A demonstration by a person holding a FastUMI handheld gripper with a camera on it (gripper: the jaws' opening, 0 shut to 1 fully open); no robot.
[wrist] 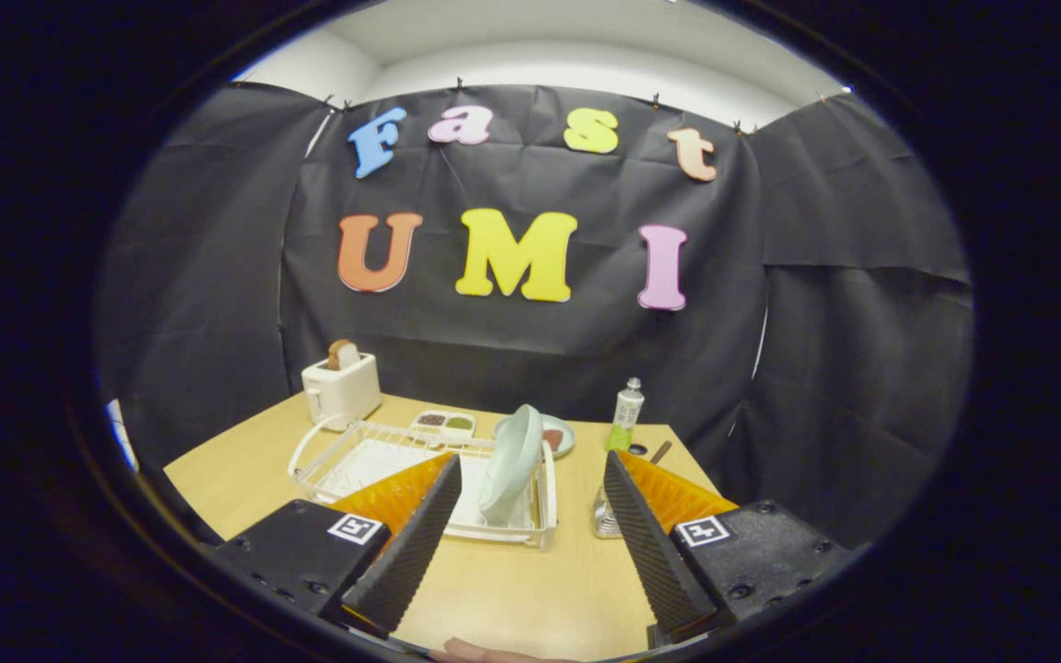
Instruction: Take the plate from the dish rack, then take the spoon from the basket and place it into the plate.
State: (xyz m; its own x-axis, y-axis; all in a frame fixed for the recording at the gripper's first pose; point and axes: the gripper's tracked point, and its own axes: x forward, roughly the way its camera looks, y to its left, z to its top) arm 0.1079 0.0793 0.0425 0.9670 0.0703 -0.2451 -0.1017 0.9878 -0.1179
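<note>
A pale green plate [512,458] stands on edge in the right part of a white wire dish rack [346,451] on the wooden table. My gripper [530,479] is open, fingers wide apart, with nothing between them. The plate sits just ahead of the fingers, a little left of the gap's middle. A metal mesh basket [602,520] stands on the table behind the right finger, mostly hidden by it. A dark handle [660,451] pokes out beyond that finger; I cannot tell if it is the spoon.
A white toaster [341,388] with a slice of bread stands at the back left. Behind the rack lie a small divided tray [444,423] and a plate with food [556,436]. A green-and-white bottle [625,415] stands at the back right. Black cloth walls surround the table.
</note>
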